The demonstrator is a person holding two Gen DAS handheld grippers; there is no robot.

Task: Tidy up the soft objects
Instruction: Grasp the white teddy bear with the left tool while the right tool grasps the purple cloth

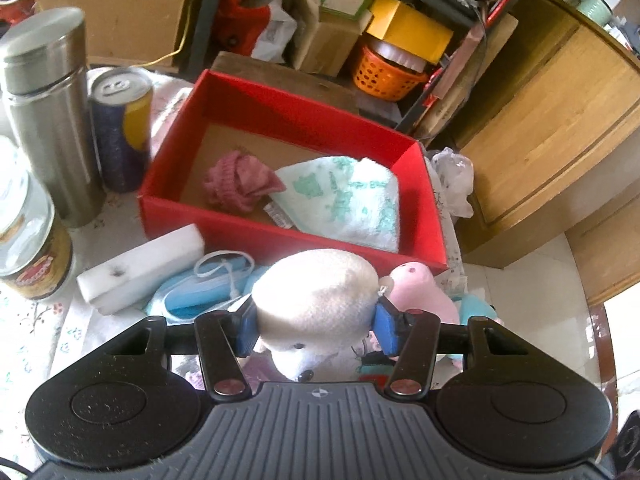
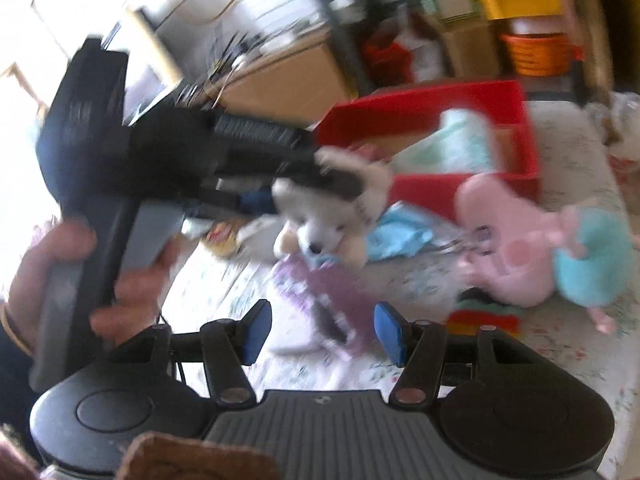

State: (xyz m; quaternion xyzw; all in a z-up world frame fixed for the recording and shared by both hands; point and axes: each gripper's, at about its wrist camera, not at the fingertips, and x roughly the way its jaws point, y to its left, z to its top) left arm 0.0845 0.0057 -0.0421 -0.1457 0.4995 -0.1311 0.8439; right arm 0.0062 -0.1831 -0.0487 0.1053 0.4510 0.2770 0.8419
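My left gripper [image 1: 316, 326] is shut on a white plush dog [image 1: 316, 292] and holds it just in front of the red box [image 1: 248, 236]. The box holds a pink knit piece [image 1: 236, 184] and a white-green towel [image 1: 348, 200]. A pink pig plush [image 1: 420, 288] lies to the right of the dog, and blue face masks [image 1: 200, 292] lie to its left. In the blurred right wrist view, my right gripper [image 2: 324, 334] is open and empty above the table, and I see the left gripper holding the dog [image 2: 332, 208], the pig plush [image 2: 516, 256] and the box [image 2: 516, 100].
A steel flask [image 1: 44, 108], a drink can [image 1: 120, 128] and a jar [image 1: 28, 240] stand at the left. A white foam block [image 1: 140, 268] lies by the box. A purple item [image 2: 332, 300] lies on the floral cloth. Cluttered shelves and a wooden cabinet [image 1: 560, 120] are behind.
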